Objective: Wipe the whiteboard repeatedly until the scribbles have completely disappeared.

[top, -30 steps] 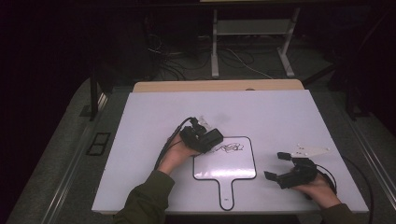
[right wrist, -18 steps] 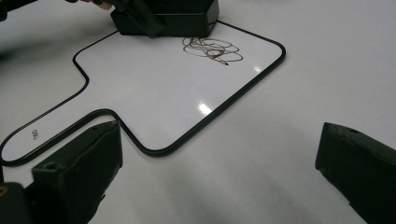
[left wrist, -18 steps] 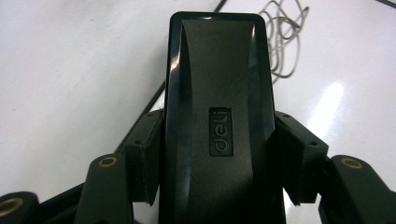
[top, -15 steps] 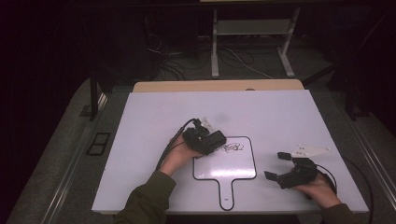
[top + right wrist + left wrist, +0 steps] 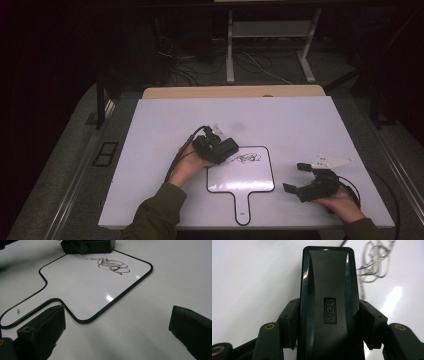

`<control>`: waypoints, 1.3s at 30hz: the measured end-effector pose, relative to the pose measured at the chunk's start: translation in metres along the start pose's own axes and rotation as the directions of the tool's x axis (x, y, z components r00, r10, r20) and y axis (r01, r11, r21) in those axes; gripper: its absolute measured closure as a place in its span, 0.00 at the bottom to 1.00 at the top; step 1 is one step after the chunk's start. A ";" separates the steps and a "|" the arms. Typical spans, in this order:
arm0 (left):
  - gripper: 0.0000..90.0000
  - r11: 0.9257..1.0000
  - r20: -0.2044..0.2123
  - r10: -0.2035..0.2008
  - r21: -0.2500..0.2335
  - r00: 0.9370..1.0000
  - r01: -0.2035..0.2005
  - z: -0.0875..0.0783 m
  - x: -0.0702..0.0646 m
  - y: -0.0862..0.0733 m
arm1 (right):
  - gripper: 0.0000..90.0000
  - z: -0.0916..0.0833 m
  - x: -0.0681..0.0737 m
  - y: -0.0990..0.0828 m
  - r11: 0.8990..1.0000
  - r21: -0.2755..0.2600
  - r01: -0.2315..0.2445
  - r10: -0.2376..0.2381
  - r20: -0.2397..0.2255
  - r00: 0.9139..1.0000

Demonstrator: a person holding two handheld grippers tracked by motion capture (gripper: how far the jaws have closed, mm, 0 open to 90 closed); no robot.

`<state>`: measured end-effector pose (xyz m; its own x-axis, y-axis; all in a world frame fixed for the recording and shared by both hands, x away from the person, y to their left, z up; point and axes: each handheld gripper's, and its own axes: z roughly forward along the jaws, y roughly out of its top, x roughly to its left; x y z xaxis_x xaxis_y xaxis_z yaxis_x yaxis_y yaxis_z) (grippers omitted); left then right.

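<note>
A paddle-shaped whiteboard (image 5: pixel 240 177) with a black rim lies flat on the white table, its handle toward the person. A dark scribble (image 5: pixel 248 158) marks its upper part. My left gripper (image 5: pixel 220 149) stands at the board's upper left corner, shut on a black eraser (image 5: pixel 328 290) that fills the space between its jaws. In the right gripper view the eraser (image 5: pixel 87 246) rests on the board (image 5: pixel 82 287) just beside the scribble (image 5: pixel 112 265). My right gripper (image 5: pixel 296 177) rests on the table to the right of the board, open, with nothing between its jaws (image 5: pixel 118 315).
The white table top (image 5: pixel 310 120) has bare room behind and to both sides of the board. A wooden edge (image 5: pixel 235 92) runs along its far side. Beyond stand metal frame legs (image 5: pixel 230 55) and loose cables on a dark floor.
</note>
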<state>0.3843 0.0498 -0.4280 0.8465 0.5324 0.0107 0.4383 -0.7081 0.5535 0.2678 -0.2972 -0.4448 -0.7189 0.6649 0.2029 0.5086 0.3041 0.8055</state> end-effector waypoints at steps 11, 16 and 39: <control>0.44 1.000 0.019 0.022 -0.007 1.000 -0.022 0.004 -0.007 0.004 | 0.00 -0.001 0.000 0.000 1.000 -0.002 0.000 0.000 0.002 1.000; 0.44 1.000 -0.013 -0.024 -0.002 1.000 0.024 -0.002 0.010 -0.003 | 0.00 -0.001 0.000 0.000 1.000 -0.003 0.000 0.000 0.001 1.000; 0.44 1.000 -0.066 -0.012 0.018 0.998 0.013 -0.004 0.011 -0.003 | 0.00 -0.001 0.000 0.000 1.000 -0.006 0.001 0.000 0.005 1.000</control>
<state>0.3907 0.0597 -0.4261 0.8192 0.5704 0.0594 0.4548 -0.7094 0.5385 0.2674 -0.2983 -0.4443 -0.7167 0.6682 0.1996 0.5054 0.3004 0.8090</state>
